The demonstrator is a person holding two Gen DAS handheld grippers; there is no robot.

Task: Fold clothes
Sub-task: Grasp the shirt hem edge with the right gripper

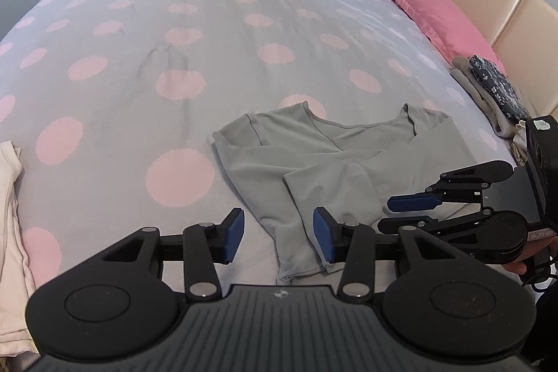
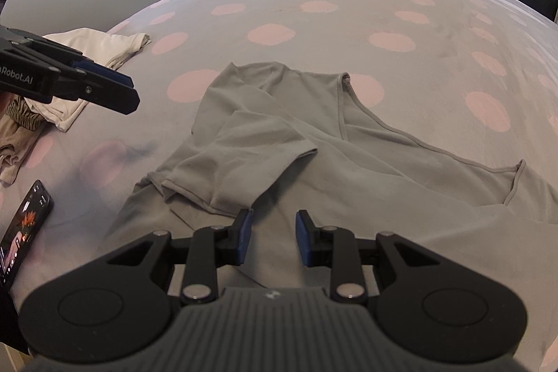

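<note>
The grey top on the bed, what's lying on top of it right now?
Only its own sleeves: on the grey top one sleeve lies folded across the body. Neither the left gripper nor the right gripper touches it. What the folded sleeve covers is hidden.

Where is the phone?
In the right wrist view the phone lies at the far left edge on the dotted bedspread, left of the grey top and below the cream clothes.

Grey top (image 1: 314, 149) on grey, pink-dotted bedspread (image 1: 174, 58); pink pillow (image 1: 439, 13).
</note>
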